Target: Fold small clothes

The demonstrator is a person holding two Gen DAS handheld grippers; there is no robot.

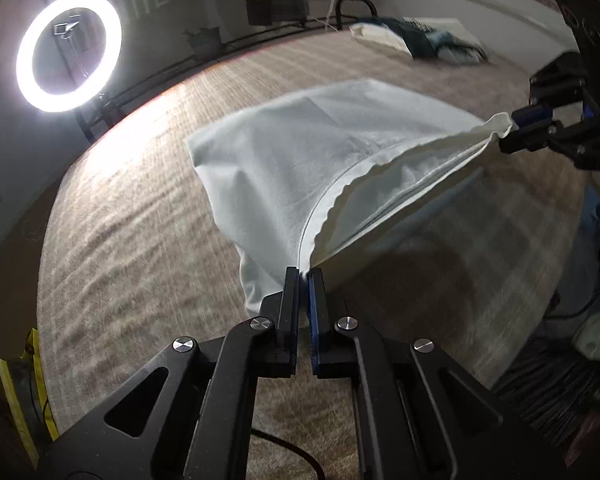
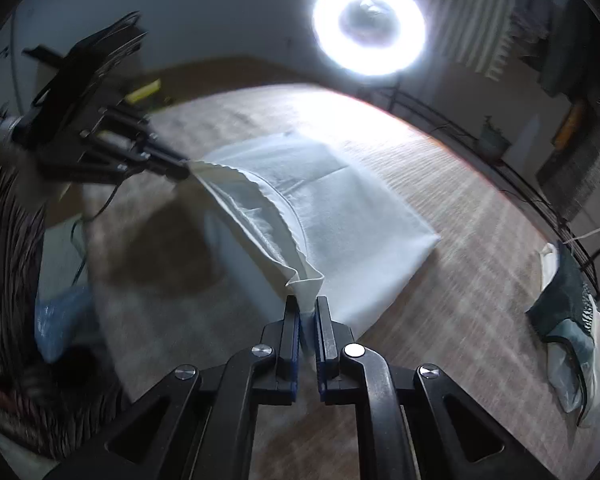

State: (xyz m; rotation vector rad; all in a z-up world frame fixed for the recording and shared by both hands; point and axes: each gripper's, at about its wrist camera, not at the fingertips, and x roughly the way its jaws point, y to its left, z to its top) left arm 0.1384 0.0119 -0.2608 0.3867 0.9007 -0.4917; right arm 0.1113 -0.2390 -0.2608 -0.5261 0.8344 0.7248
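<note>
A white garment hangs stretched between my two grippers above a beige carpeted surface. My left gripper is shut on one end of its wavy elastic hem. My right gripper is shut on the other end at the right. In the right wrist view my right gripper pinches the bunched hem, the garment trails down to the carpet, and my left gripper holds the far end at the left.
A bright ring light stands at the surface's far edge, also in the right wrist view. A pile of dark teal and white clothes lies on the far side, and shows at the right. A person's striped sleeve is at left.
</note>
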